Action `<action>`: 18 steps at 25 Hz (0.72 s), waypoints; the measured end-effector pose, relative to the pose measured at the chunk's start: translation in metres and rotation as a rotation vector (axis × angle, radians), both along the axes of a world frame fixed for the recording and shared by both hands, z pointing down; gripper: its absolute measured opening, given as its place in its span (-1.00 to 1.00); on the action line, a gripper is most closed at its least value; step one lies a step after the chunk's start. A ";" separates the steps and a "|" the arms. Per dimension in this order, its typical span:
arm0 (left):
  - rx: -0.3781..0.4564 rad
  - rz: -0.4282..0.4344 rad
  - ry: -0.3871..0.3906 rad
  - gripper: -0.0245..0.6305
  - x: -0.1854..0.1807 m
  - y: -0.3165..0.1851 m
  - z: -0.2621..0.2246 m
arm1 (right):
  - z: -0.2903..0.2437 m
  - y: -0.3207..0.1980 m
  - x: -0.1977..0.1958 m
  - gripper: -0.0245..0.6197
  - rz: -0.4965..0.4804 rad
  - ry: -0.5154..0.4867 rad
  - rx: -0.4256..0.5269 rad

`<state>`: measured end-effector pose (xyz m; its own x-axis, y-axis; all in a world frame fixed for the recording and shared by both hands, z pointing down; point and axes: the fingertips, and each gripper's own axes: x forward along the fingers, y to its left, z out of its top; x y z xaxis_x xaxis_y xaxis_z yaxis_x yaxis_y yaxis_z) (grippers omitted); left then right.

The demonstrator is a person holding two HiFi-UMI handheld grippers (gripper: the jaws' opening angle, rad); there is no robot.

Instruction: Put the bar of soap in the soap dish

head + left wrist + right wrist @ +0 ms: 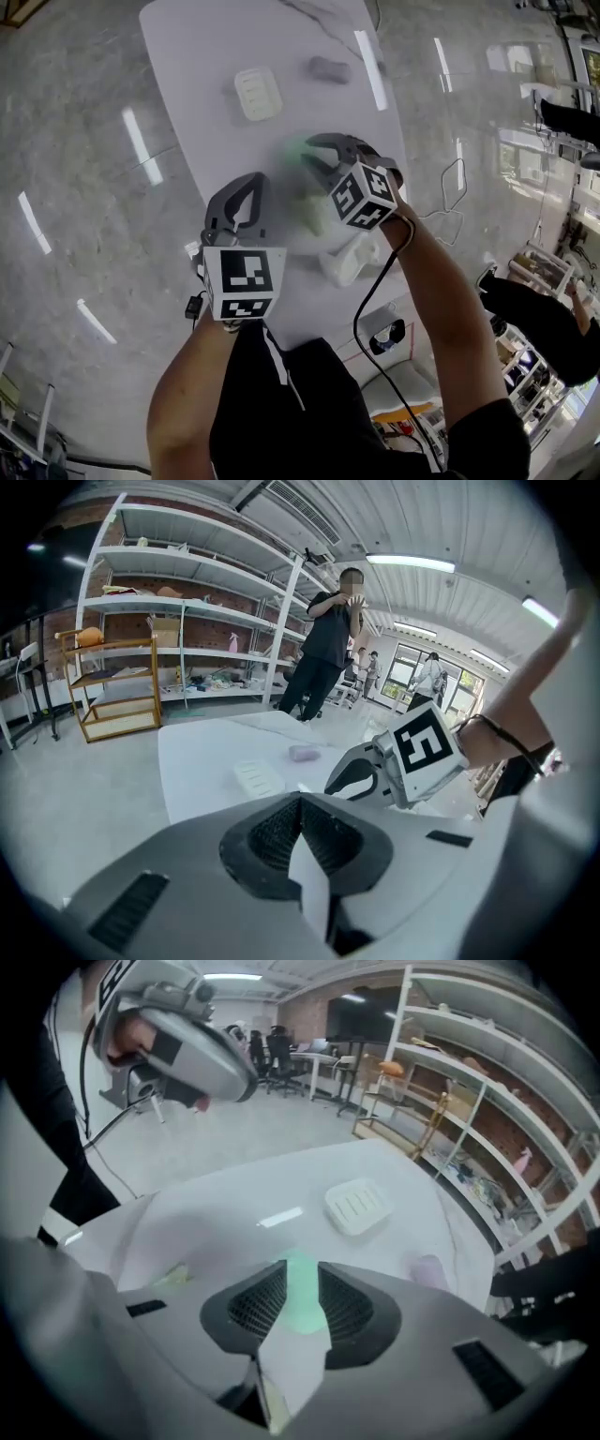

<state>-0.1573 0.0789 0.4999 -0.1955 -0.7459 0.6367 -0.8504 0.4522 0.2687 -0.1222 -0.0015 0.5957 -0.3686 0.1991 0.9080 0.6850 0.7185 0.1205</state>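
Soap (302, 1302), apparently the green blur, lies between the right gripper's (300, 1262) part-open, ungripping jaws, soap dish (357, 1206) beyond it; left gripper's (302, 803) jaws are closed and empty.

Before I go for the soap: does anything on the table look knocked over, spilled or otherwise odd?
Nothing spilled or damaged. The soap dish sits flat and empty, the bar of soap lies apart from it. One oddity: a blurred green thing shows between the right gripper's parted jaws; what it is I cannot tell.
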 end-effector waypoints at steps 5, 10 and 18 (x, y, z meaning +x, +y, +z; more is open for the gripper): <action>-0.024 0.001 0.013 -0.90 -0.007 -0.002 0.010 | 0.012 0.004 0.003 -0.33 -0.183 0.093 0.070; -0.059 0.009 0.046 -0.90 -0.012 -0.010 0.033 | 0.026 0.000 0.006 -0.21 -0.278 0.192 0.095; -0.067 0.004 0.052 -0.90 -0.019 -0.008 0.040 | 0.048 0.002 0.010 -0.13 -0.332 0.283 0.128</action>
<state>-0.1762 0.0713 0.5403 -0.1579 -0.7018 0.6946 -0.8377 0.4676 0.2821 -0.1120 0.0008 0.6438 -0.0371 0.1437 0.9889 0.8947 0.4456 -0.0312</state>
